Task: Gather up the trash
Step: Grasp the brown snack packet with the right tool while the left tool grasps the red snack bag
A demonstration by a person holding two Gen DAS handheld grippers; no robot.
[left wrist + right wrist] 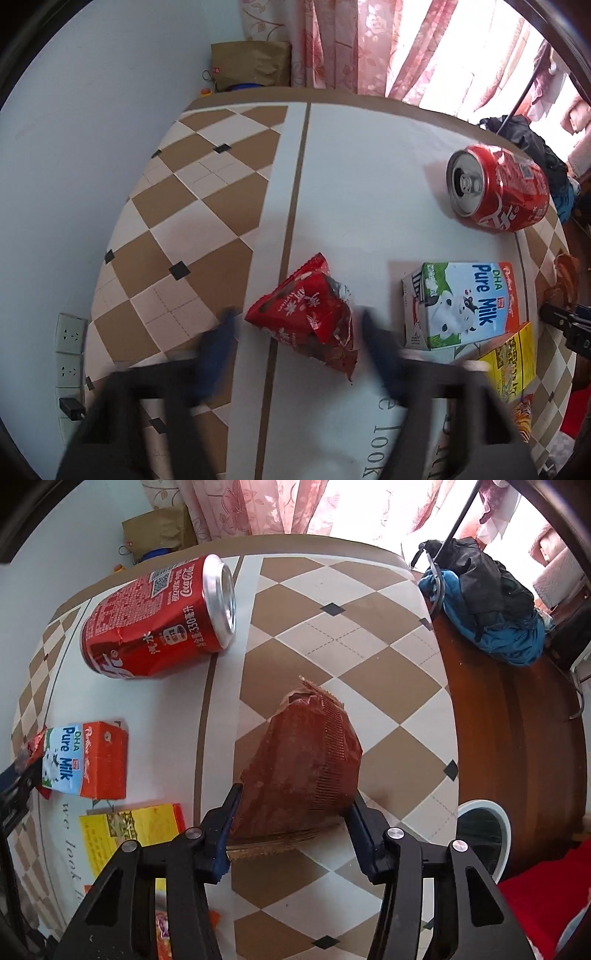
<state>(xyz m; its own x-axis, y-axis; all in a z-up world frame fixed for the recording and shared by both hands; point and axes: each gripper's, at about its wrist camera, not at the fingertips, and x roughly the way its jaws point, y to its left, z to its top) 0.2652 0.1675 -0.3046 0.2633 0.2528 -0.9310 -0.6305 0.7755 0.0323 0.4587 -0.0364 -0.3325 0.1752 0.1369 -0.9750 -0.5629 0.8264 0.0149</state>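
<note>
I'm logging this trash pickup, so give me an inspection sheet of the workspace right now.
Surface: table under a white cloth with brown checks.
Job's things: dented red can on its side; milk carton lying flat; yellow box beside it; red snack wrapper; brown wrapper.
Clutter: dark and blue clothes at the far edge.
Grippers: left tongs open, straddling the red snack wrapper; right tongs shut on the brown wrapper.
Cables: nothing seen.
Surroundings: pink curtains, paper bag, wall sockets, white bin.
</note>
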